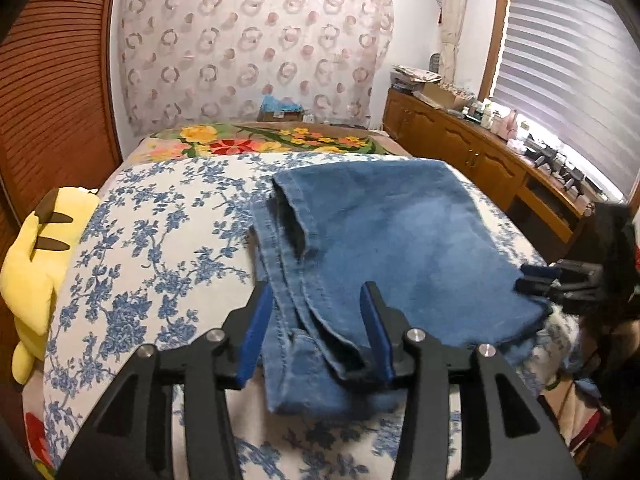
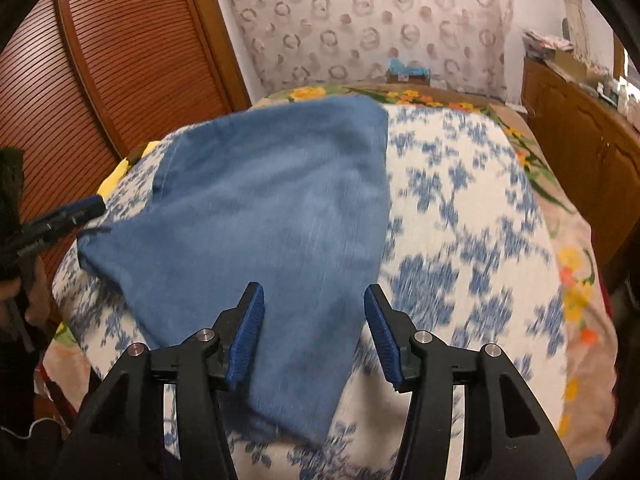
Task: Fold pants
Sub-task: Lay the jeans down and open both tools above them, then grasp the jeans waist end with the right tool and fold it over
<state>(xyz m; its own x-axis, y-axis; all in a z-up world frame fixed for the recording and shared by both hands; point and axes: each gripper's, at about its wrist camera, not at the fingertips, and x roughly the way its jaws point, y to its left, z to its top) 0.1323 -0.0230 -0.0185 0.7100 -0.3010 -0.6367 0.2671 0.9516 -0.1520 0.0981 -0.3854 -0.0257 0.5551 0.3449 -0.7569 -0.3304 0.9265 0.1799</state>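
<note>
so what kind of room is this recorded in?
Most likely a home bedroom: blue denim pants lie on a bed with a blue-and-white floral cover, a yellow plush toy beside it, and a wooden cabinet under a blinded window.

Matt blue denim pants (image 1: 392, 240) lie on a floral cotton bedspread (image 1: 160, 240).

We have two fisheye views, each looking forward and down along a pair of tongs, close over a bed (image 1: 168, 216). The left wrist view sits low near the folded pants (image 1: 400, 240), facing the curtain (image 1: 256, 48) at 12 o'clock, with the right tongs (image 1: 532, 278) entering at 3 o'clock. The right wrist view faces the same curtain (image 2: 368, 20), its left tongs (image 2: 86, 208) showing at 9 o'clock. Both views share the pants (image 2: 260, 208), the bed (image 2: 460, 220) and the wooden door (image 2: 132, 60).
</note>
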